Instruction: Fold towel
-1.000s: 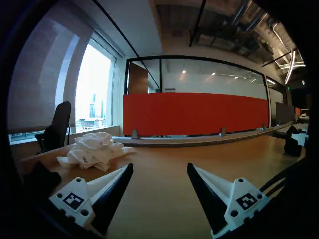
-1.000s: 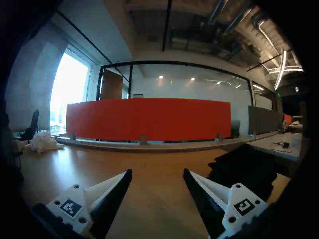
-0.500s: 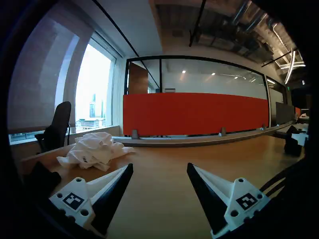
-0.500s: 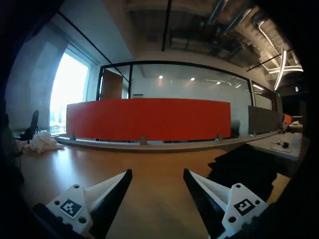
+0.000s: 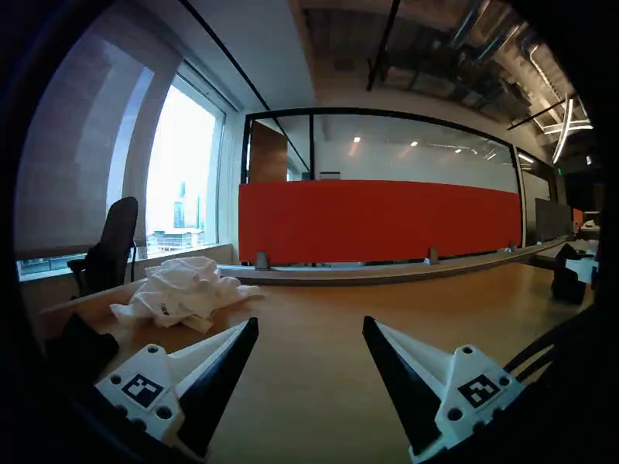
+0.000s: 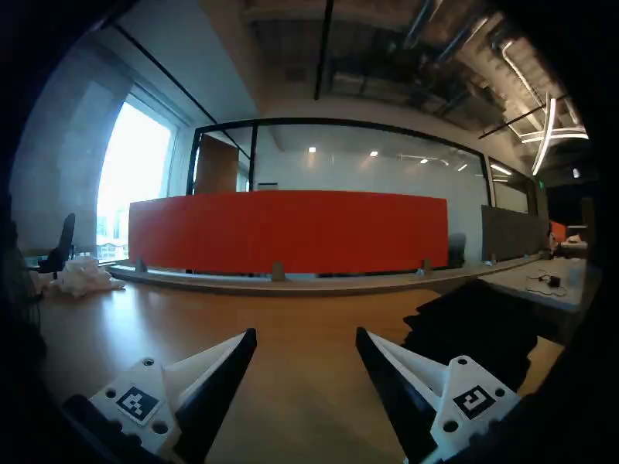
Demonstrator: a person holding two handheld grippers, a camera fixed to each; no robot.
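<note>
The left gripper [image 5: 309, 320] is being held low over a broad wooden worktop [image 5: 325, 371], its jaws being held spread wide with only bare wood between them. The right gripper [image 6: 304, 332] is being held in the same low way over the worktop [image 6: 309, 371], its jaws likewise spread and pinching nothing.

The towel [image 5: 186, 290], white and crumpled into a heap, is lying on the worktop ahead and to the left of the left gripper, well apart from it, near the worktop's far left edge; in the right gripper view it [image 6: 81, 277] is being seen small at the far left. A dark pile of cloth [image 6: 472, 325] is lying on the worktop just beyond the right gripper's right finger.

The worktop's far edge is being closed off by a long red partition [image 5: 379, 220]. Behind it a glass wall [image 5: 402, 151] is being lit by ceiling spots. Daylight is being let in through a tall window [image 5: 182, 193], and a black office chair [image 5: 112, 247] is standing before it.
</note>
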